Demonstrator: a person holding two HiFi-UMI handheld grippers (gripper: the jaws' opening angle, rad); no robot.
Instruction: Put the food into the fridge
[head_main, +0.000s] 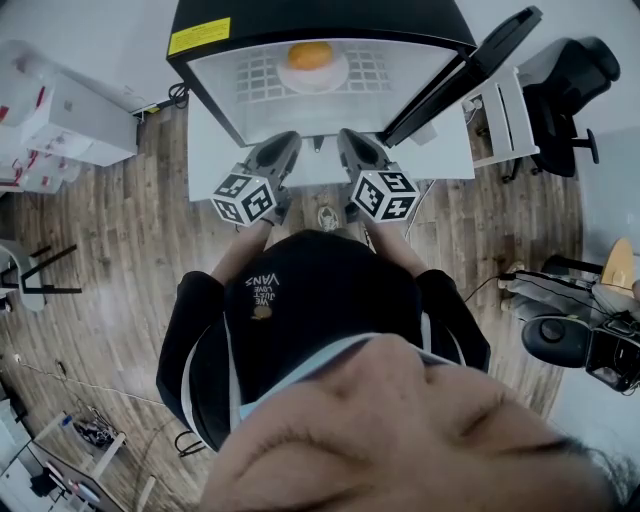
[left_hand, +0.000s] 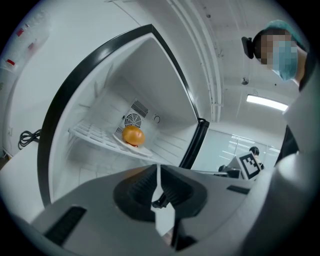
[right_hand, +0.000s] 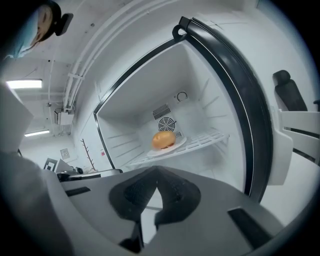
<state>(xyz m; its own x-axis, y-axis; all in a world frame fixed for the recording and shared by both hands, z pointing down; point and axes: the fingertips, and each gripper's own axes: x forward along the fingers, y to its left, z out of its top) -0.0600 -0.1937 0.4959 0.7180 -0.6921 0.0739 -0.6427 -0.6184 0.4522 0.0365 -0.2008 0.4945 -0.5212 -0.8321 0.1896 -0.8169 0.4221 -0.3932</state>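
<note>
Leave the bun (right_hand: 163, 140) resting on its plate (right_hand: 180, 143) on the wire shelf (left_hand: 90, 134) inside the open fridge (head_main: 300, 15), hold the left gripper (left_hand: 159, 187) and right gripper (right_hand: 155, 192), both pinched together and empty, clear of the opening, then likely swing the door (head_main: 470, 70) gently closed.

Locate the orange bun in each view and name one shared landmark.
Head view: the orange bun is at top centre.
Left gripper view: the bun is left of centre.
Right gripper view: the bun is near the centre.
Shared landmark: the white wire shelf beneath it.
</note>
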